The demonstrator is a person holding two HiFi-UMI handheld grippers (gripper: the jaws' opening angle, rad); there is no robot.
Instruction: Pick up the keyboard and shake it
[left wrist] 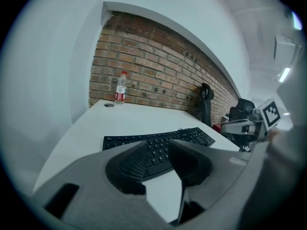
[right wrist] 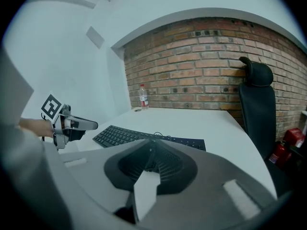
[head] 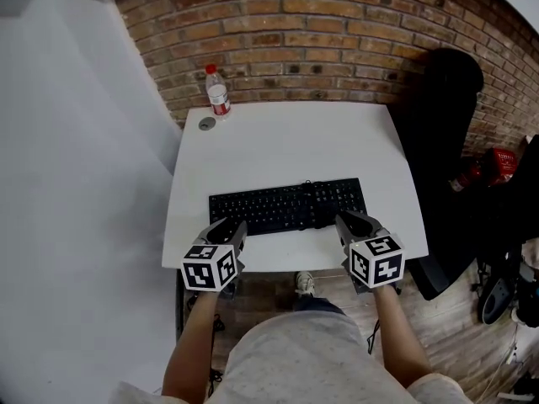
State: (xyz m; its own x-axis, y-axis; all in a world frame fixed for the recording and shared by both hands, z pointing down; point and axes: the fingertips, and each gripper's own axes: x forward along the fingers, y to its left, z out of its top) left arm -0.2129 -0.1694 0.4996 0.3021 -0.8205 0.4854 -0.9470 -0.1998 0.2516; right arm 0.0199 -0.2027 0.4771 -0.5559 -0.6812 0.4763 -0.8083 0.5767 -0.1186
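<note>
Ahead of both tools, a black keyboard [head: 288, 206] lies flat on the white counter [head: 295, 137], close to the front edge. At its near left corner sits the left hand-held gripper [head: 227, 231], jaws a narrow way apart and gripping nothing; keys show through the gap beyond the tips. At the near right corner sits the right hand-held gripper [head: 351, 223], jaws drawn together at the tips, empty. Contact with the keyboard cannot be confirmed for either. Far beyond the left hand-held gripper a water bottle [head: 218, 91] stands upright at the counter's back corner, against a brick wall [head: 337, 32]. Beyond the right hand-held gripper, off the counter's side, stands a black chair [head: 442, 116].
</note>
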